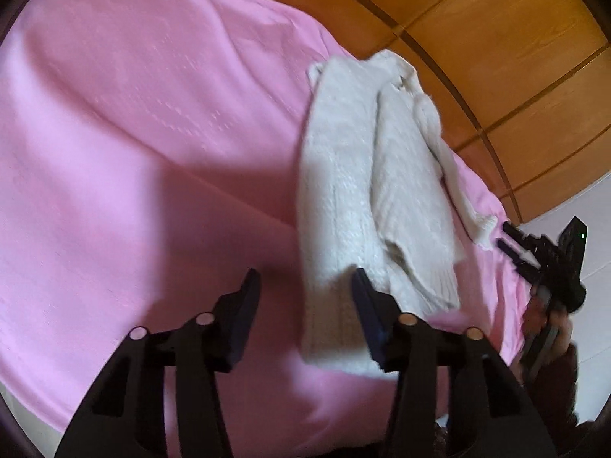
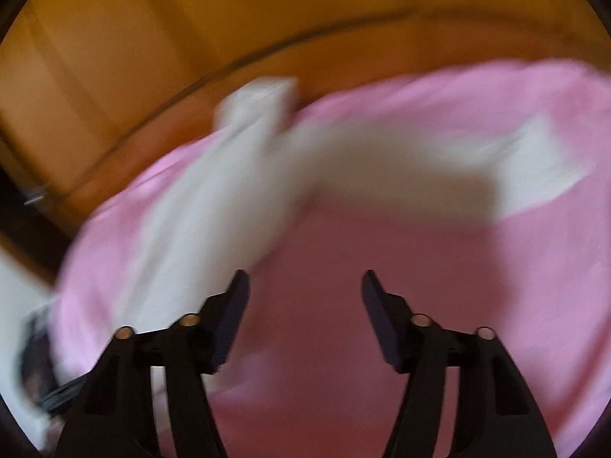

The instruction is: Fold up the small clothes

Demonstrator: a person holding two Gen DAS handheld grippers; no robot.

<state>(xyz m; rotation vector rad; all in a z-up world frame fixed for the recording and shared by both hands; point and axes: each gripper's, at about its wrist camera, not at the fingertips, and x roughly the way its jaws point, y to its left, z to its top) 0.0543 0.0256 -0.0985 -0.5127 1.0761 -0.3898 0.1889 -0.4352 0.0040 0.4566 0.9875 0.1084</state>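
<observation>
**Both grippers apart over a part-folded white knit**

The left gripper [image 1: 305, 286] has its 2 jaws spread apart, with nothing clamped between them. Its right-hand fingertip [image 1: 362, 286] sits in front of the near hem of the white knit sweater [image 1: 343, 175]; whether it touches the wool cannot be told from this view. The other fingertip stands over bare pink sheet [image 1: 114, 133], clear of the garment.

The right gripper [image 2: 305, 286] also stands with its jaws apart and empty, only shaded pink cloth showing in the gap. In the left wrist view the same tool appears at the far right edge, held in a hand [image 1: 550, 336], its black fingers pointing toward the ribbed cuff of a sleeve [image 1: 481, 225] and stopping just short of it.

The sweater is a cream-white, chunky cable knit with ribbed hem and cuffs. It lies on the pink sheet, toward the side near the wooden panelling [image 1: 496, 57], its length running away from the left camera. 1 side is folded in over the body, forming a long straight edge on the left, while a second layer lies across it and 1 sleeve trails out to the right. In the right wrist view the garment [image 2: 229, 191] is heavily blurred: a pale band arching across the pink sheet [image 2: 382, 267], with no detail readable.
</observation>
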